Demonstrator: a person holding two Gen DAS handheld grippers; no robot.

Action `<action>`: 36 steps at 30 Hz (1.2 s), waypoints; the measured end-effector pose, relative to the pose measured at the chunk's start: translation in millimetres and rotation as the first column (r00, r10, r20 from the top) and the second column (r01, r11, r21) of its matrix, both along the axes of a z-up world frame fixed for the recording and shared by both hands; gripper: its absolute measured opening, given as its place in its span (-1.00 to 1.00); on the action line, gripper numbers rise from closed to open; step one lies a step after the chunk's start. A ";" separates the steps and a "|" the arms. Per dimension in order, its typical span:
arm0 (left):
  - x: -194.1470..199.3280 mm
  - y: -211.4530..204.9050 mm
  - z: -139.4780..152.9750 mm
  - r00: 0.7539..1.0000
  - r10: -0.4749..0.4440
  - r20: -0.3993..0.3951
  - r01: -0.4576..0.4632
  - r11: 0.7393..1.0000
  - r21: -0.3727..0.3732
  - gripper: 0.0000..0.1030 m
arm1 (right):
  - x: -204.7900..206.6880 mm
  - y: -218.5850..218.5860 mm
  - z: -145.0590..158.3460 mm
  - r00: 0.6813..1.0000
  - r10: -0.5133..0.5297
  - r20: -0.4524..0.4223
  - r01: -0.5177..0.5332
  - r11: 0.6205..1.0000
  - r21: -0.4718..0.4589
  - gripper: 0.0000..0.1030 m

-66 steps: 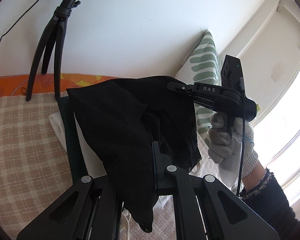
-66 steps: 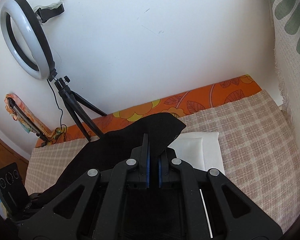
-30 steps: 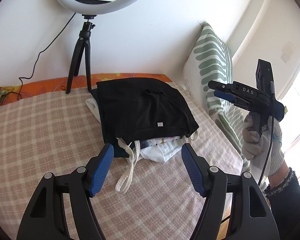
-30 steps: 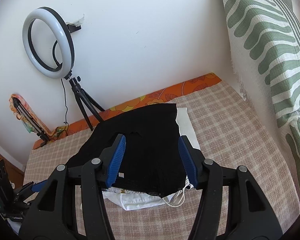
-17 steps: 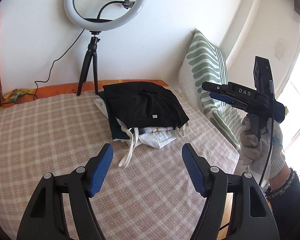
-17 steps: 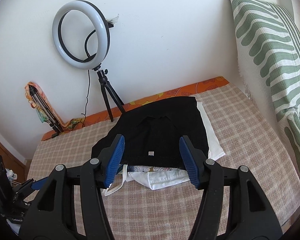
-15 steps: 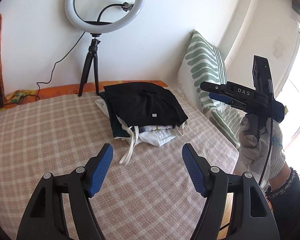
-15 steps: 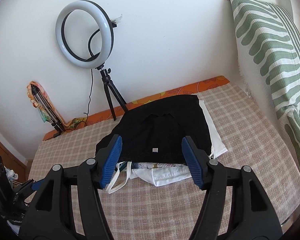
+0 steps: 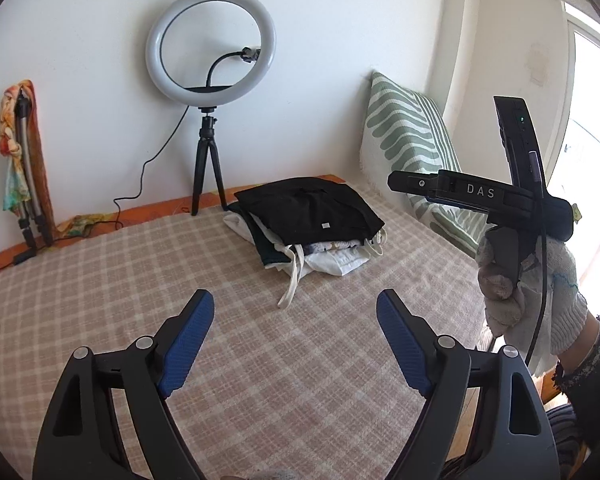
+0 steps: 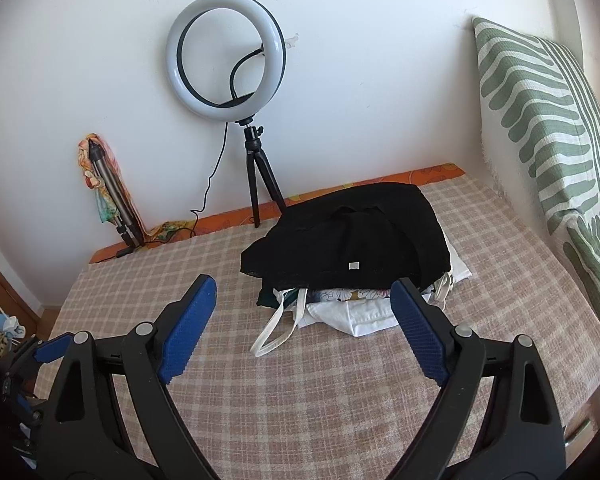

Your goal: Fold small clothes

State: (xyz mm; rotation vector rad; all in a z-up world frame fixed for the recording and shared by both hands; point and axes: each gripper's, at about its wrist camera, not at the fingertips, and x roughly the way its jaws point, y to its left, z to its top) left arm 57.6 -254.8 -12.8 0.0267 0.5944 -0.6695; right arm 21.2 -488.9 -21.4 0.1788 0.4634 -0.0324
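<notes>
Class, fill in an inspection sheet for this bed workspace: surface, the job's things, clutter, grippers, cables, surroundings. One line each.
Surface: checked bedspread, mostly bare.
Job's things: black garment folded on top of a stack of clothes; a white strap trails off the stack onto the bedspread.
Clutter: nothing seen.
Grippers: left gripper and right gripper open and empty, jaws just opened wider.
Cables: black cable runs down the wall from the ring light.
Surroundings: green-striped cushion; folded tripod wrapped in patterned cloth.
</notes>
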 end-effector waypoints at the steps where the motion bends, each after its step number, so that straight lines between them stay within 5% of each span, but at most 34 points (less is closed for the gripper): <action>1: -1.1 1.3 -0.8 1.000 0.007 0.008 -0.008 1.000 0.012 0.63 | -2.1 2.9 -2.0 1.000 -0.007 0.009 0.007 1.000 0.003 0.87; 6: -4.8 4.7 -5.4 0.998 0.044 0.038 -0.047 0.997 0.060 0.66 | -8.9 18.3 -11.0 0.999 -0.039 0.024 0.040 0.998 -0.049 1.00; 10: -2.8 3.3 -10.7 0.998 0.064 0.028 -0.065 0.996 0.068 1.00 | -10.9 23.2 -15.7 0.999 -0.030 0.030 0.032 0.998 -0.051 1.00; 19: -1.4 6.5 -22.8 0.995 0.094 0.022 -0.095 0.993 0.070 0.99 | -18.7 17.2 -24.0 0.986 -0.128 0.103 0.132 0.991 -0.030 1.00; 24: -12.0 4.7 -25.5 0.983 0.103 0.153 -0.121 0.986 0.114 0.99 | -22.1 14.5 -28.5 0.975 -0.175 0.135 0.179 0.984 -0.017 1.00; 36: -15.9 4.5 -31.8 0.985 0.102 0.136 -0.120 0.984 0.134 0.99 | -15.1 21.3 -45.9 0.979 -0.173 0.103 0.180 0.982 -0.060 1.00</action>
